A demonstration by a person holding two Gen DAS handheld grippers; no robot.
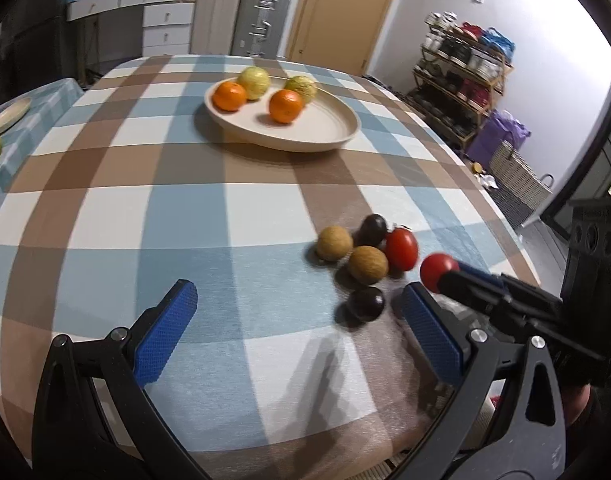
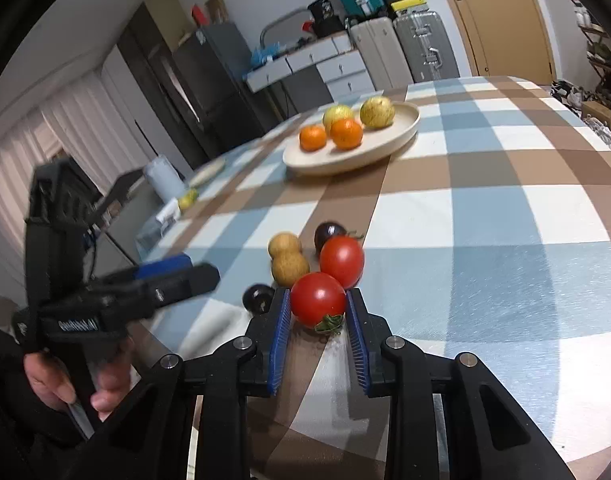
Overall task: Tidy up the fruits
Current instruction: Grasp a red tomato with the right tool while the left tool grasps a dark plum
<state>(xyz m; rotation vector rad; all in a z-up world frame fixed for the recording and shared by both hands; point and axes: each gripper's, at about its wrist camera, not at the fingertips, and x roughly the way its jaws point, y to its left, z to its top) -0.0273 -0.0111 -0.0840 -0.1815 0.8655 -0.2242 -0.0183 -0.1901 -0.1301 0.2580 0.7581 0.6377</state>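
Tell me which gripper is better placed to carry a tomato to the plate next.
Right. The right gripper already has its jaws shut on a red tomato, while the left gripper is open and holds nothing.

A checked tablecloth (image 1: 225, 208) in blue, brown and white covers the table, and a second, small plate (image 1: 7, 116) lies on a neighbouring blue cloth at the far left. Behind the table stand a white drawer cabinet (image 1: 167, 20), two hard suitcases (image 1: 261, 20) in grey and silver, and a wooden door (image 1: 345, 8) with a dark handle. At the right wall there is a wooden shoe rack (image 1: 461, 76) full of shoes, with a purple bag (image 1: 501, 136) beside it, while the right wrist view shows a dark refrigerator (image 2: 193, 80) and pale curtains (image 2: 65, 128) at the left.
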